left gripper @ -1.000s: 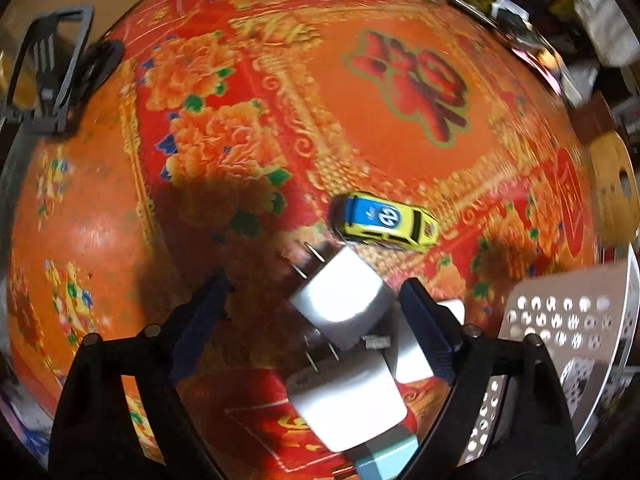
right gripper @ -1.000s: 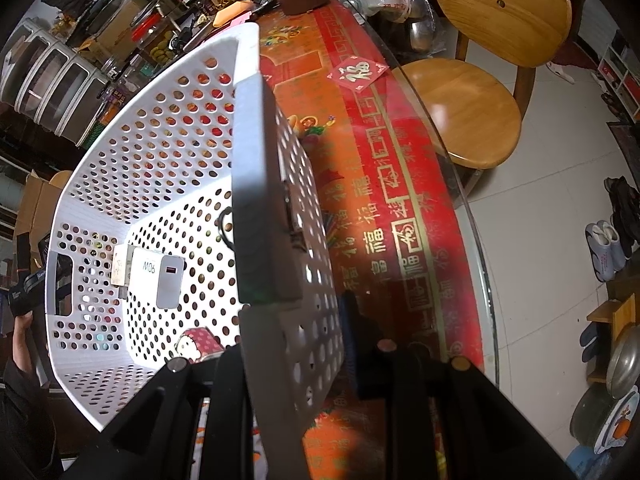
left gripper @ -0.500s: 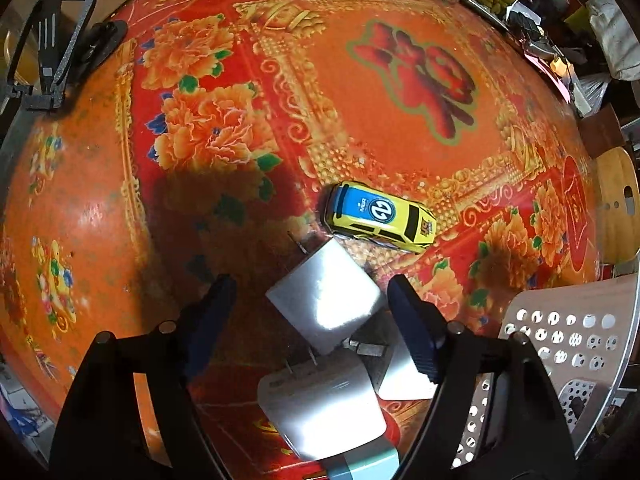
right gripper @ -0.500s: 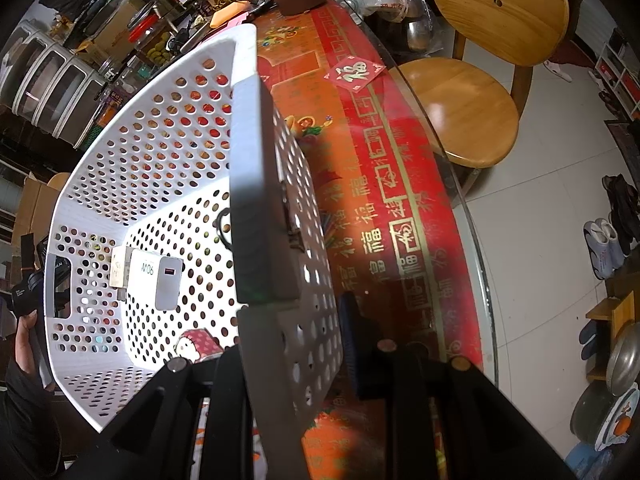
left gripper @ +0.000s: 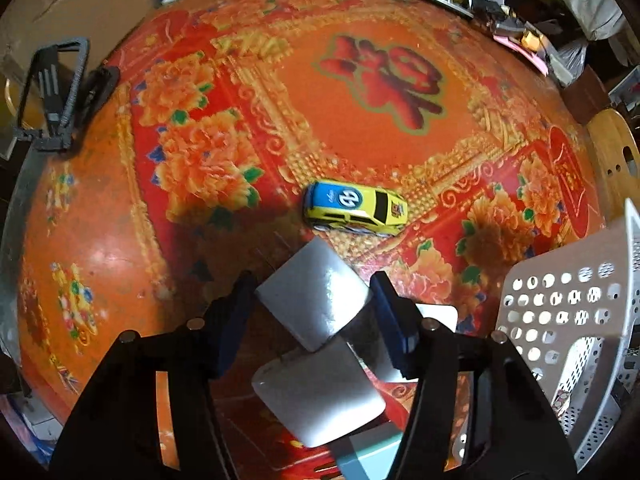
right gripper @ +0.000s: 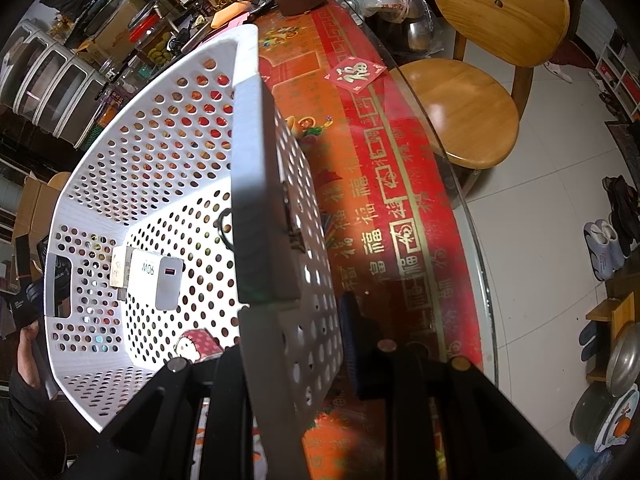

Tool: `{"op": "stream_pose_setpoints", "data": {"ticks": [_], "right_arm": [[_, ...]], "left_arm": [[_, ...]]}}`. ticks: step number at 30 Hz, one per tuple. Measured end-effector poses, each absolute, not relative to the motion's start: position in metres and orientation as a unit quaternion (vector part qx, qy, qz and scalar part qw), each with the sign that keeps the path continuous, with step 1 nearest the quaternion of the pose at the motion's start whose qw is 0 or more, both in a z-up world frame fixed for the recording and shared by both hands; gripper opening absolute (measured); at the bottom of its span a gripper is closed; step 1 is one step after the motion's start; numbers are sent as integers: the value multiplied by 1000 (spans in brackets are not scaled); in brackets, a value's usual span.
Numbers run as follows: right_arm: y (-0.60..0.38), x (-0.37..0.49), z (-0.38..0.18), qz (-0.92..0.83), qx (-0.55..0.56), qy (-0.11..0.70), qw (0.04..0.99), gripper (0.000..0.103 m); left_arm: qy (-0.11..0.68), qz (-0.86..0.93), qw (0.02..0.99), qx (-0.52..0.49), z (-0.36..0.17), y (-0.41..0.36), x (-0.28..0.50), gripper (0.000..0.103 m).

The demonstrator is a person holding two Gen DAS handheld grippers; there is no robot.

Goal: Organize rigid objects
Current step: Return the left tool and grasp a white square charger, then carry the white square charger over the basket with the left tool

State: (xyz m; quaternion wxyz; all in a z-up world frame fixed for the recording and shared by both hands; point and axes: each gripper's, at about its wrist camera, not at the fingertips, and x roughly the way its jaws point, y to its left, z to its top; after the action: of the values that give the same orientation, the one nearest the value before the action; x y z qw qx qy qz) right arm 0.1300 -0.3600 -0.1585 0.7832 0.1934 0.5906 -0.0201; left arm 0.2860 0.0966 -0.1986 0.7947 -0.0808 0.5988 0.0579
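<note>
- While the right gripper [right gripper: 296,344] sat clamped on the near wall of the white basket [right gripper: 160,128], its jaws at their narrowest with that perforated wall between them, the left gripper [left gripper: 312,304] worked over the tabletop [left gripper: 360,128].
- Its jaws had just been closing around a white charger [left gripper: 316,292], which stood between the blue pads; the pads looked to be touching or very nearly touching its sides, and I could not tell for certain that they pressed.
- A second white charger [left gripper: 320,396] lay just under the first at about 6 o'clock, overlapped by it, and a yellow toy car [left gripper: 356,208] sat near at 12 o'clock.
- In the left view the basket rose at 3 o'clock; in the right view another charger [right gripper: 160,276] already lay on its floor, with a small cartoon item [right gripper: 196,344] beside it.
- Judged from this, the step in hand was grasping the upper charger for the basket.
- To do it well, the pads should meet the flat sides squarely, clear of the prongs at 11 o'clock, and close firmly before lifting.
- Lifting straight up would avoid dragging the lower charger or nudging the car.
- Holding the basket steady should keep its opening ready.
</note>
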Motion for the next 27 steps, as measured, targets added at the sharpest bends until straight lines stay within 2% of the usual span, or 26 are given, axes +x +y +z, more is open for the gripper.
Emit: {"op": "stream_pose_setpoints", "data": {"ticks": [15,23,27], "right_arm": [[-359,130,-158,-17,194,589,784,21],[-359,130,-158,-16,193,590,784,21],[-359,130,-158,-16,193,590,784,21]], "left_arm": [[532,51,845,1,-97,113,265,56],[496,-8,868,37,-36,58,252,56],[498,-49,864,60,-29,15,248,56]]}}
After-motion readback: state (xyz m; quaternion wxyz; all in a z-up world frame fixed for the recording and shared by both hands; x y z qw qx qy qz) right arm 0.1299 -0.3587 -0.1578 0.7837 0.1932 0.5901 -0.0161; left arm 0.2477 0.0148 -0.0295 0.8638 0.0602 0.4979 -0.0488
